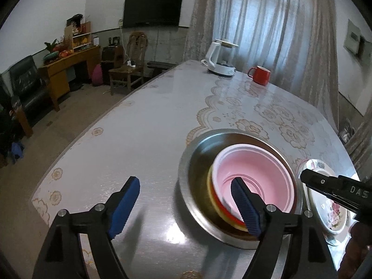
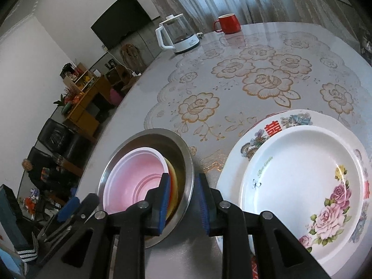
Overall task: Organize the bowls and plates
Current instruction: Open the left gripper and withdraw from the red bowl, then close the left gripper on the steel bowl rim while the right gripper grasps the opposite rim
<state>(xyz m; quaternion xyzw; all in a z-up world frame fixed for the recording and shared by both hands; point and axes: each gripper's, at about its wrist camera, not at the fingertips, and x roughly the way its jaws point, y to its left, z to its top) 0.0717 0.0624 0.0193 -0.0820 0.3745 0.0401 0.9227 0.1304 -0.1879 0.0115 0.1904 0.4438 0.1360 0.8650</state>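
Observation:
A steel bowl (image 1: 197, 162) stands on the table and holds a pink bowl (image 1: 253, 176) nested over red and yellow bowls (image 1: 220, 211). My left gripper (image 1: 186, 209) is open and empty, its right finger over the pink bowl. In the right wrist view my right gripper (image 2: 182, 202) has its jaws partly apart, straddling the steel bowl's (image 2: 188, 174) near rim; contact is unclear. The pink bowl (image 2: 137, 174) sits inside. Two stacked floral plates (image 2: 302, 174) lie to the right; they also show in the left wrist view (image 1: 330, 214).
A white kettle (image 1: 220, 58) and a red mug (image 1: 260, 75) stand at the table's far end. The table (image 1: 144, 134) has a flowered cover. Chairs and a wooden desk (image 1: 67, 69) stand on the floor to the left.

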